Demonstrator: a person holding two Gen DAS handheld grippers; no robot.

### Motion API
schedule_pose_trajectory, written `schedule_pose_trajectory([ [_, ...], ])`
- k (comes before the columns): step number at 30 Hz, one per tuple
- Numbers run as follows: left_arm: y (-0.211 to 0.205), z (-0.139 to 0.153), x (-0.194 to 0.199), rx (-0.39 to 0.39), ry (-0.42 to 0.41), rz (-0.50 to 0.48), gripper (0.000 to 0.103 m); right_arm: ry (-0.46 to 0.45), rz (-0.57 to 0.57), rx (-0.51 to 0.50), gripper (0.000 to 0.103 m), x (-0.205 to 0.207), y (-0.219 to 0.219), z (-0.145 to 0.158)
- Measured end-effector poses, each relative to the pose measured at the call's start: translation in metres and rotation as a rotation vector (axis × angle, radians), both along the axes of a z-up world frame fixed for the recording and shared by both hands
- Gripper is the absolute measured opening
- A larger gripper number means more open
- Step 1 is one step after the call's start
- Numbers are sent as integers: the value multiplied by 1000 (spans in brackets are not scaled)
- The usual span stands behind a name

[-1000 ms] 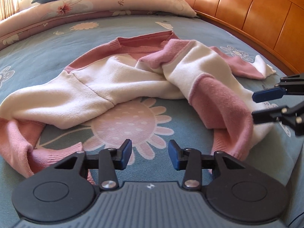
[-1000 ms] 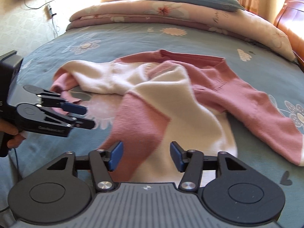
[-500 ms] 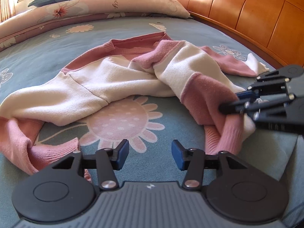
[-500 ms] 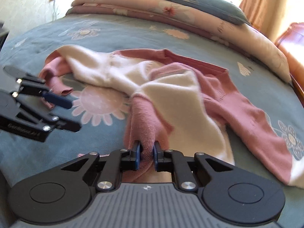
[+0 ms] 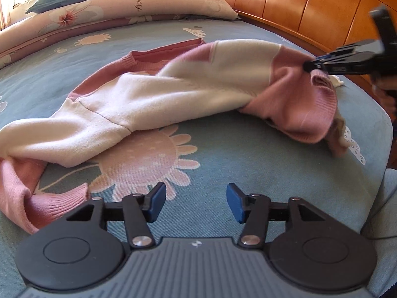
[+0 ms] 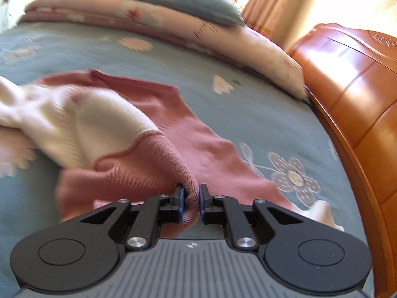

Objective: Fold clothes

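Sweater [image 5: 188, 94] sprawls across the bedspread [image 5: 223, 154]; only the left view shows its far sleeve at nine o'clock. Right gripper [image 6: 190, 202] clenches the pink cuff, blurred at three o'clock. Left gripper [image 5: 193, 202], tilted down, is opening, nothing between its jaws.

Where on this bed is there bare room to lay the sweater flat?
Bare bedspread lies open between the left tool and the sweater, and again between the sweater's collar and the pillows. It is crowded near the headboard, where the right tool grips the pink sleeve.
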State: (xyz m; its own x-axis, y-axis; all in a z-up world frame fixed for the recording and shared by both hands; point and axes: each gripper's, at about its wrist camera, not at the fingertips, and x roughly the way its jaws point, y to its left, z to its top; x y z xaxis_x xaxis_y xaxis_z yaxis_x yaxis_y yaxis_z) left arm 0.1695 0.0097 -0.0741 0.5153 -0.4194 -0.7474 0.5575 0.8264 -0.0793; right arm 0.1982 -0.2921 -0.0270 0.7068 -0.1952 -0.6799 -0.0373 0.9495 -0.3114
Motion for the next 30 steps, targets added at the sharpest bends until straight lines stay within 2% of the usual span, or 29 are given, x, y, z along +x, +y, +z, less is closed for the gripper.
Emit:
schedule_pose_trajectory([
  [2, -1, 0, 0, 3, 2, -4, 56, 28, -26, -2, 21, 9, -7, -10],
  [4, -1, -1, 0, 10, 4, -7, 57, 31, -34, 7, 33, 11, -10, -16],
  [9, -4, -3, 0, 20, 8, -18, 57, -61, -5, 21, 37, -13, -3, 8],
  [12, -9, -4, -1, 25, 6, -25, 57, -134, 63, -12, 42, -35, 13, 30],
  [15, -13, -5, -3, 16, 5, -32, 59, -160, 209, -7, 49, -60, 37, 49],
  [18, -16, -6, -5, 10, 8, -40, 61, -86, 381, 8, 53, -79, 69, 43],
  [21, -17, -7, -8, 5, 10, -40, 61, 16, 441, -96, 53, -82, 100, 7],
  [24, -15, -6, -12, -3, 11, -42, 61, 108, 418, -165, 50, -73, 111, -37],
  [26, -13, -5, -15, -4, 9, -47, 62, 131, 413, -222, 49, -70, 115, -55],
  [27, -12, -5, -15, -4, 9, -48, 63, 138, 411, -257, 44, -69, 116, -63],
  [28, -11, -5, -16, -4, 8, -49, 64, 138, 409, -280, 26, -68, 117, -67],
  [30, -10, -5, -17, -4, 8, -49, 64, 118, 400, -284, 14, -69, 116, -61],
])
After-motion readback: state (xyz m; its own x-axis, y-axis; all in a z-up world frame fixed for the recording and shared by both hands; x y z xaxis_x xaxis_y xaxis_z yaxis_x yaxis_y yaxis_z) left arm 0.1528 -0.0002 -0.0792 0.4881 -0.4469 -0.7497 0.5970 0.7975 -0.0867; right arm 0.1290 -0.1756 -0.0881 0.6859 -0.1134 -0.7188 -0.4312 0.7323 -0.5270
